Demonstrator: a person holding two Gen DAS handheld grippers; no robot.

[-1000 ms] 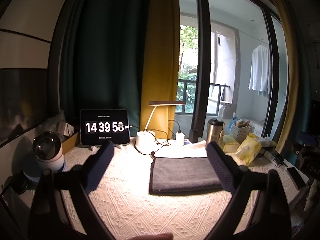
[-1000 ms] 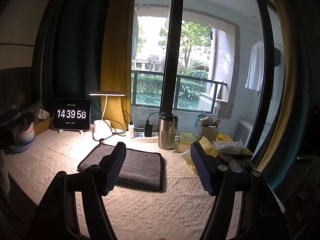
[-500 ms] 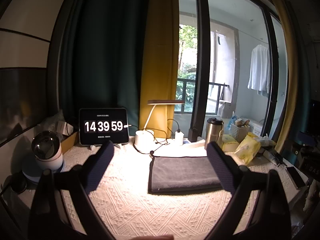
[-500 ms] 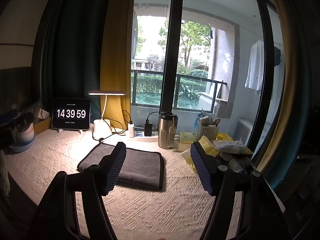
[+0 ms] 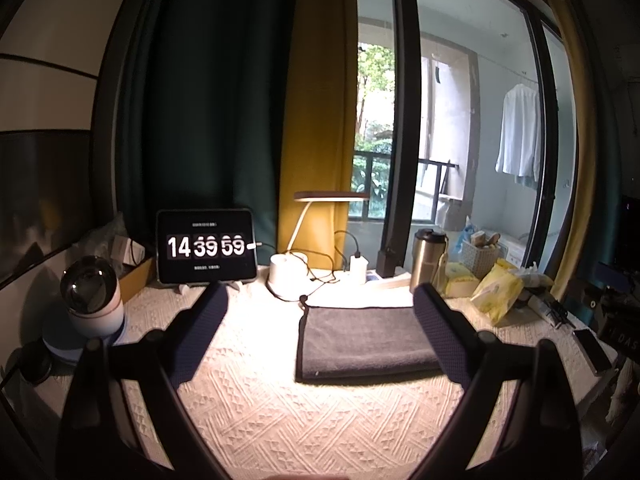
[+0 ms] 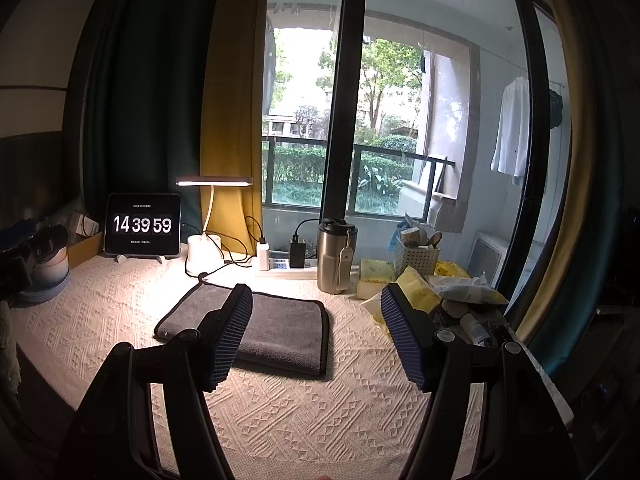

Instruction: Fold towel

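Observation:
A dark grey towel point(image 5: 360, 340) lies folded flat on the cream textured tablecloth point(image 5: 256, 412); it also shows in the right wrist view point(image 6: 276, 332). My left gripper point(image 5: 320, 332) is open and empty, held above the cloth, short of the towel, whose right end sits behind its right finger. My right gripper point(image 6: 316, 332) is open and empty, above the table in front of the towel; its left finger hides part of the towel.
A tablet clock point(image 5: 206, 246), a white desk lamp point(image 5: 288, 270), a power strip with chargers point(image 6: 280, 264) and a steel tumbler point(image 6: 336, 256) line the back. A round device point(image 5: 92, 304) stands left. A basket point(image 6: 416, 256) and yellow packets point(image 6: 416, 292) crowd the right.
Both grippers stay open and nearly still; the left view drifted very slightly. The clock went from 14:39:58 to 14:39:59. The towel has not moved.

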